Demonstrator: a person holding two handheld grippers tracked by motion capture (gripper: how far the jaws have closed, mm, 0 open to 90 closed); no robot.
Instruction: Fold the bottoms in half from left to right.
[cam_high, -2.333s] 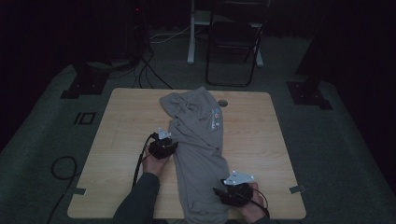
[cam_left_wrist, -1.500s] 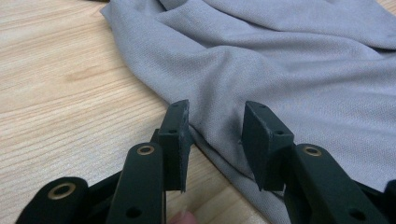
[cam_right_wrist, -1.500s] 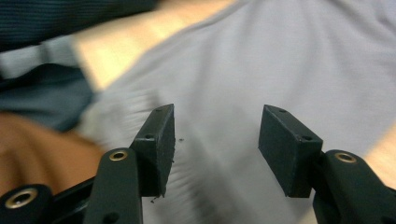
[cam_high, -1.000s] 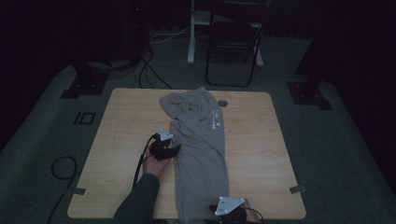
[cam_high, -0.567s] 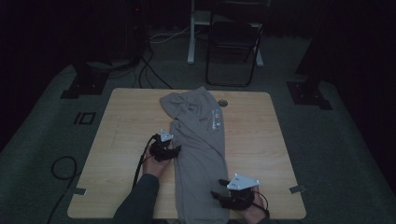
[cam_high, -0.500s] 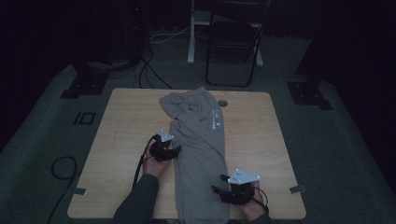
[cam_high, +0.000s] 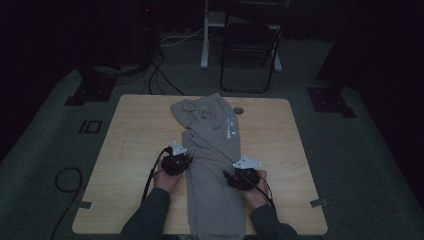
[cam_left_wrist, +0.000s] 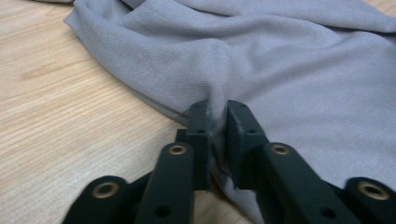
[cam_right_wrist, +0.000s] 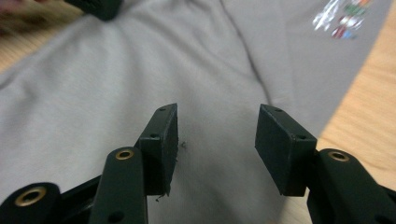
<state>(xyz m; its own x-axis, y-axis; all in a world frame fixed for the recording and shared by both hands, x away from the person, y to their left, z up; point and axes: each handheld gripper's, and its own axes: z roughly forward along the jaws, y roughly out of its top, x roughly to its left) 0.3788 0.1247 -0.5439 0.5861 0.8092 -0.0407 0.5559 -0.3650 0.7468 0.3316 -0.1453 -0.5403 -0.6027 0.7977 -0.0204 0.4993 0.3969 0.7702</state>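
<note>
Left tool (cam_left_wrist: 215, 122) was clamped on the garment's (cam_high: 212, 165) edge fold. Right tool (cam_right_wrist: 215, 140) stood wide open, empty, apparently just above the cloth, which lay flat on the surface (cam_high: 130, 135).

Right gripper (cam_high: 239, 176) is up from the near table edge, where it sat low and half out of frame 1.0 s ago; it's now further in, at the right edge of the grey folded fabric garment (cam_high: 212, 150), about level with the left gripper. Right gripper view: jaws spread wide over the cloth. Lower part of the garment lies straighter and narrower than 2.3 s ago.
</note>
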